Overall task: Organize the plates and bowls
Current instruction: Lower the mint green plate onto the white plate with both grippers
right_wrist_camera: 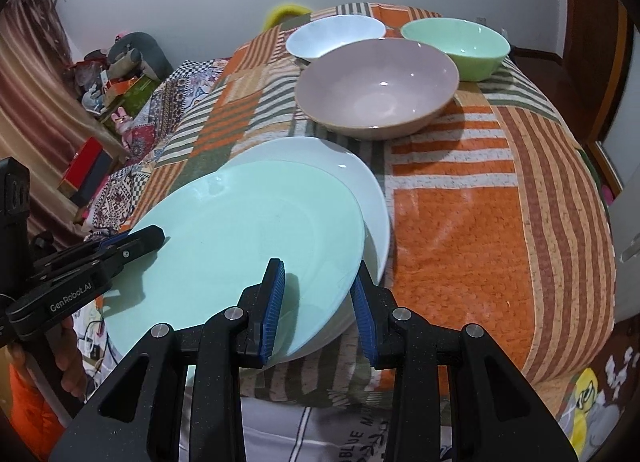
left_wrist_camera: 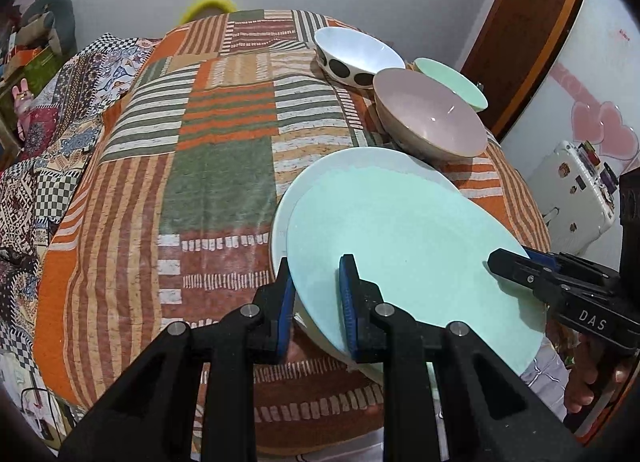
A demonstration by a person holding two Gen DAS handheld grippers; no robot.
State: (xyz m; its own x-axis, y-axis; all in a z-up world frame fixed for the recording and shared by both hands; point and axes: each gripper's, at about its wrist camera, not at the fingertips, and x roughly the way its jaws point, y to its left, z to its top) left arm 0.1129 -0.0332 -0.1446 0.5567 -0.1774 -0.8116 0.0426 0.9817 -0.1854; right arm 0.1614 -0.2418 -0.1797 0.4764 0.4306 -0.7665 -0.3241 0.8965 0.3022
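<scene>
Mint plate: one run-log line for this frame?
phase: stacking plates | left gripper: shut on mint plate | right gripper: shut on mint plate | below: white plate | bowls: three, untouched

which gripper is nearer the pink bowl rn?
Right, marginally. The right gripper clamps the mint plate on the rim side toward the pink bowl; the left gripper clamps the opposite rim. Neither touches the bowl.

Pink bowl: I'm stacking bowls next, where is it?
The pink bowl sits just beyond the plate stack, in front of the white bowl and green bowl.
</scene>
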